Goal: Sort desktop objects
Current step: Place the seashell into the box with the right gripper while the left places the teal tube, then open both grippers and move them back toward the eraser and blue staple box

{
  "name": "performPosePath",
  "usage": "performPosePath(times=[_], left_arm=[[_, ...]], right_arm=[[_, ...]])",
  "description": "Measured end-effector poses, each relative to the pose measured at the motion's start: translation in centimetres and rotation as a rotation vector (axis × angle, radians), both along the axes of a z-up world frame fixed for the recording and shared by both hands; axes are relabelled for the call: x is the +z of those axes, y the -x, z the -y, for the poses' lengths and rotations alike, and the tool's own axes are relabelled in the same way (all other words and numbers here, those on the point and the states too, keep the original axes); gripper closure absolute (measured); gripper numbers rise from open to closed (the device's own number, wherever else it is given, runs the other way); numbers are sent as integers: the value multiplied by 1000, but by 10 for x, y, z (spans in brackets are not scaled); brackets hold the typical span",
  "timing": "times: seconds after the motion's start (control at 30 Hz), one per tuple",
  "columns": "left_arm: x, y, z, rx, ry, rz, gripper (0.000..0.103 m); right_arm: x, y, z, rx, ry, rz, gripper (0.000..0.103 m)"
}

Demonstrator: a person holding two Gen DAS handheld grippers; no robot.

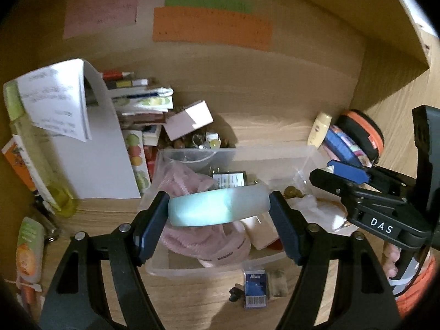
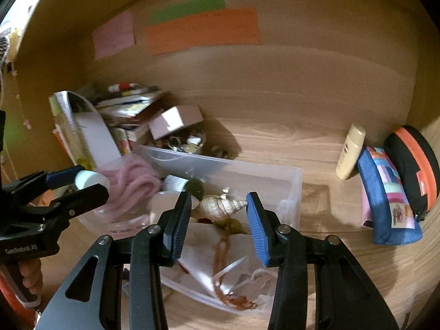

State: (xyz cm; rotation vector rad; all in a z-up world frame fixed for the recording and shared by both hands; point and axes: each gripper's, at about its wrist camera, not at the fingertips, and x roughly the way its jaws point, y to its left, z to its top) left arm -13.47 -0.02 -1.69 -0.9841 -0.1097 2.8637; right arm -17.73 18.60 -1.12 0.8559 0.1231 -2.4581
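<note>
Grippers both loaded: left gripper (image 1: pixel 220 209) clamps a pale mint disc (image 1: pixel 218 206) at frame centre, right gripper (image 2: pixel 218 206) pinches a spiral seashell (image 2: pixel 220 206), both over the clear bin (image 2: pixel 291 192). Likely carrying step; next needs a chosen drop spot.

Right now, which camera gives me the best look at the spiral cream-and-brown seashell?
The right wrist view: the spiral cream-and-brown seashell sits centred and sharp between the right gripper fingers, pointed tip against the blue pad, over the clear plastic bin. The left wrist view shows that gripper side-on, with only a sliver of shell.
</note>
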Motion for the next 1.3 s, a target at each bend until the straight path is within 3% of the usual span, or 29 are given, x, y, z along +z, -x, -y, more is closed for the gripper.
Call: performPosePath(times=[0.33, 0.47, 0.63, 1.03, 1.3], left_arm=[[-15, 11, -15, -12, 52, 7, 30], [-17, 9, -19, -28, 65, 7, 29], [-13, 4, -22, -43, 60, 6, 21], [25, -30, 8, 64, 38, -98, 11], [20, -56, 35, 121, 42, -93, 9]], right_arm=[[-19, 5, 9, 3, -57, -9, 64], [-19, 4, 8, -16, -66, -28, 45], [-18, 5, 7, -7, -62, -25, 45], [7, -9, -4, 12, 17, -45, 43], [25, -43, -4, 74, 36, -92, 39]])
